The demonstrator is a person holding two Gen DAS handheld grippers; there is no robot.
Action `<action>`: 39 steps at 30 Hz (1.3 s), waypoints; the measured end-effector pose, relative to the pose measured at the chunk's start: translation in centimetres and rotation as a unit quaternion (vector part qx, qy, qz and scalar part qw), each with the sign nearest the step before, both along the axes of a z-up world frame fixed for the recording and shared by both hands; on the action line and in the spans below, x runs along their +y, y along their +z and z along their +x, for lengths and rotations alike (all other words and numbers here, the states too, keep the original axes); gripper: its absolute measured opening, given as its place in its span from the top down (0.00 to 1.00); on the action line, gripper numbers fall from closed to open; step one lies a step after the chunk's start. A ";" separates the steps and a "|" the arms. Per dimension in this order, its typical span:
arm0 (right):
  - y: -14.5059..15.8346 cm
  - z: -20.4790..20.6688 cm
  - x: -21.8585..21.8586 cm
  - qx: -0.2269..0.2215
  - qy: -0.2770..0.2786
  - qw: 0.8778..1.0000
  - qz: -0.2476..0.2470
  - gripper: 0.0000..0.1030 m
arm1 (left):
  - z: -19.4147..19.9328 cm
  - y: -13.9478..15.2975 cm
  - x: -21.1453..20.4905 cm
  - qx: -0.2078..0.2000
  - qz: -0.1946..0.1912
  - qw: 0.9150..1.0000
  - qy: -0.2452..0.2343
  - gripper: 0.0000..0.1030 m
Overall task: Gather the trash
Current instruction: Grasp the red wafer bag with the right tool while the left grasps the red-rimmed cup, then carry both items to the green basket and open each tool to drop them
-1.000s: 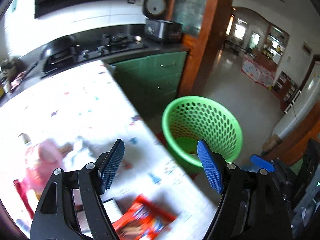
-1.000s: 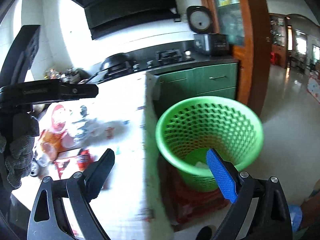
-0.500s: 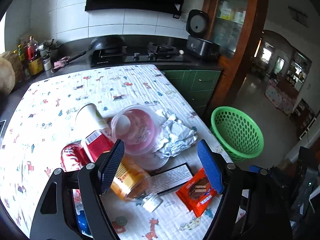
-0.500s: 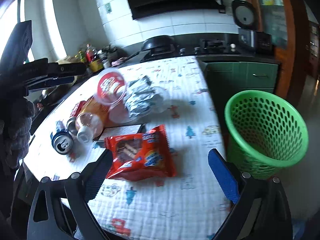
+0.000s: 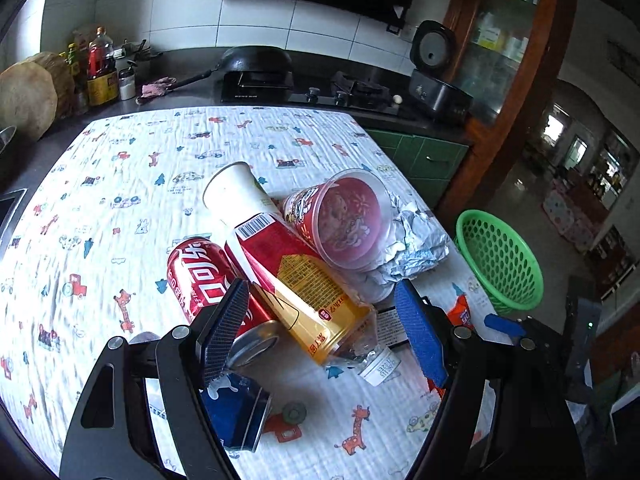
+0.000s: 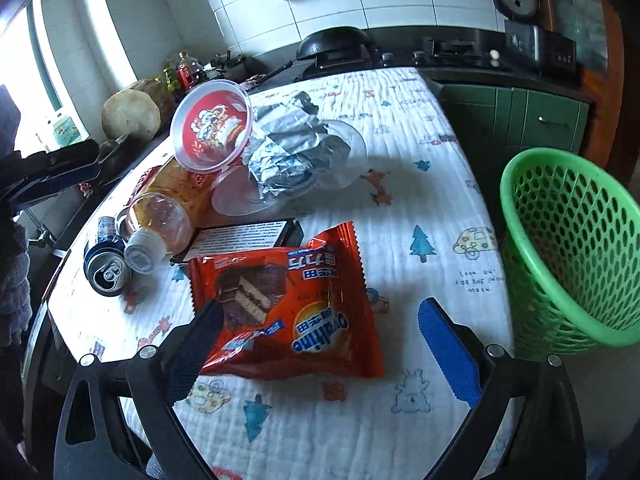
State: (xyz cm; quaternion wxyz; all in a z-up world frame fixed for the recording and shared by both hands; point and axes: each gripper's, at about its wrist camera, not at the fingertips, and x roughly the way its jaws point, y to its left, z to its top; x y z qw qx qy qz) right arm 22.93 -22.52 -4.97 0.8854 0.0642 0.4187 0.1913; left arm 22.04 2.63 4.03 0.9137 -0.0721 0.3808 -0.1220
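Observation:
Trash lies heaped on the patterned tablecloth [image 5: 160, 168]: a red cola can [image 5: 200, 276], a tea bottle [image 5: 304, 280] on its side, a clear red-printed cup [image 5: 344, 220], crumpled foil [image 5: 416, 240] and a blue can [image 5: 236, 412]. My left gripper [image 5: 322, 332] hangs open just over the bottle's cap end, touching nothing. My right gripper [image 6: 322, 350] is wide open above an orange snack wrapper [image 6: 296, 300], which lies flat between its fingers without contact. A green basket [image 6: 572, 248] stands on the floor beside the table's right edge.
A black flat box [image 6: 244, 236] lies behind the wrapper. A dark counter with a wok [image 5: 256, 60], bottles [image 5: 100, 68] and a rice cooker [image 5: 436, 80] runs behind the table. Green cabinets [image 6: 516, 120] stand near the basket. A gloved hand [image 6: 16, 272] shows at the left.
Both views have swung from the green basket to the trash pile on the table. Both grippers have come closer to the tabletop, still open and holding nothing.

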 end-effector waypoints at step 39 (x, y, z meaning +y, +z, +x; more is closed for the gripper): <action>1.8 -3.7 1.8 -0.045 0.032 0.998 -0.016 0.82 | 10.3 -2.3 -3.1 0.022 0.088 0.996 -0.025 0.90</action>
